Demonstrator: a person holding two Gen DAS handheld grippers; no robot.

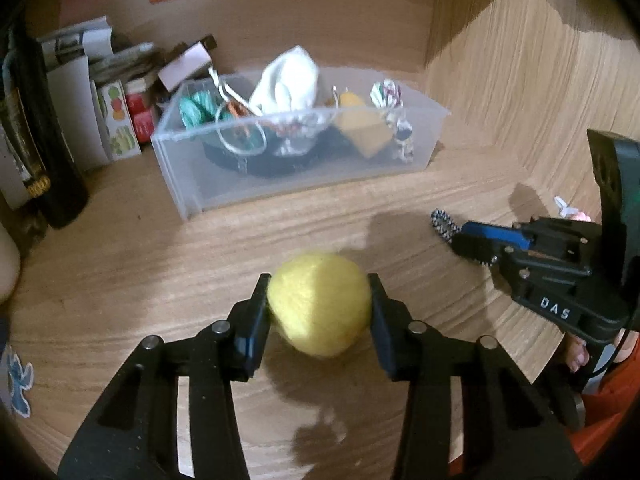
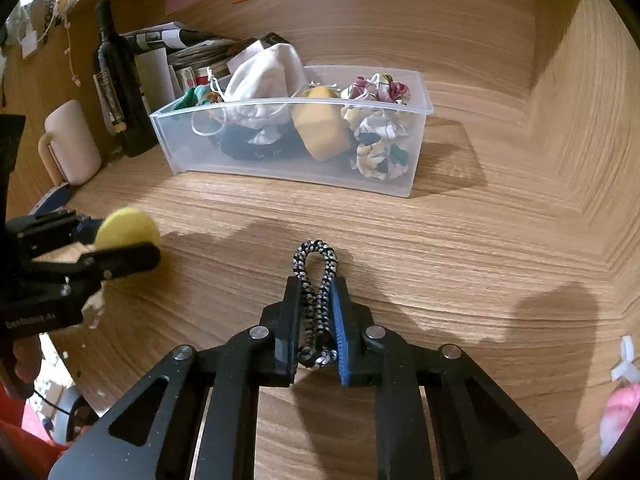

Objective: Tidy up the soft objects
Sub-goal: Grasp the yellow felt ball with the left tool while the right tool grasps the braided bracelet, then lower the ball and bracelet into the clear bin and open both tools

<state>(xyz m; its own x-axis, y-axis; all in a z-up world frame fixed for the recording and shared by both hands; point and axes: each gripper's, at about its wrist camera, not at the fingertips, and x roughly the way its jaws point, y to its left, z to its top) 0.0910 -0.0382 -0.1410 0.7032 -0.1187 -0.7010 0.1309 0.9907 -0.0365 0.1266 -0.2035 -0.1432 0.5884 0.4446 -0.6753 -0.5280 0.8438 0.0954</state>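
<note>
My left gripper [image 1: 318,286] is shut on a soft yellow ball [image 1: 319,304] and holds it just above the wooden desk; the ball also shows in the right wrist view [image 2: 127,227]. My right gripper [image 2: 316,286] is shut on a black-and-white braided hair tie [image 2: 316,276], whose loop sticks out past the fingertips; its tip shows in the left wrist view [image 1: 442,224]. A clear plastic bin [image 1: 304,168] stands behind, holding a white pouch [image 1: 288,82], a yellow cloth item [image 1: 358,124], floral scrunchies [image 2: 380,128] and a teal item [image 1: 194,108].
A dark bottle [image 2: 118,80], a cream mug [image 2: 72,142] and stacked boxes and papers [image 1: 100,92] stand left of the bin. A pink soft item with a white clip [image 2: 622,400] lies at the right. Wooden walls close the back and right.
</note>
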